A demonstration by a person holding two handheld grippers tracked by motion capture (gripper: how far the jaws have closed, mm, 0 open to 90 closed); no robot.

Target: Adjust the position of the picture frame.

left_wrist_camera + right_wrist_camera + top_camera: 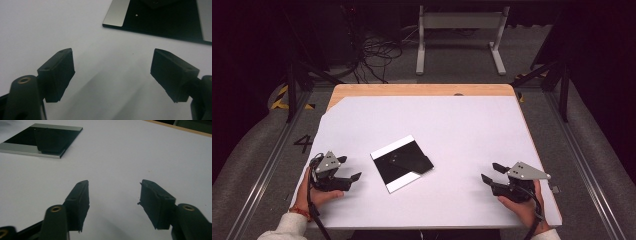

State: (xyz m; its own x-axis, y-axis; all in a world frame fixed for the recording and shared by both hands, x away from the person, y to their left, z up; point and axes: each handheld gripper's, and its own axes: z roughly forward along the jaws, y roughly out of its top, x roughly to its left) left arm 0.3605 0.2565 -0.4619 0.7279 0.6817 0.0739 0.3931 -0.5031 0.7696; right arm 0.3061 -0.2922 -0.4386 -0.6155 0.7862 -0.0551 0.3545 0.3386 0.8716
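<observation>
A flat square plate [394,167], black with a pale strip along two opposite edges, lies in the middle of the white table top. A smaller black piece [414,161] rests on its right part. My left gripper [350,168] is held low at the plate's left, open, with nothing between its fingers. In the left gripper view, the left gripper [112,56] points at the plate [162,25] just ahead. My right gripper [491,172] is at the right, apart from the plate, open and empty. Beyond the right gripper [115,187], in its own view, are the plate [20,143] and black piece [51,142].
A white sheet [452,130] covers the wooden table, whose bare wood [422,90] shows along the far edge. Behind the table, cables [377,55] lie on the floor beside a white table frame [459,22]. A person's hands hold both grippers at the near edge.
</observation>
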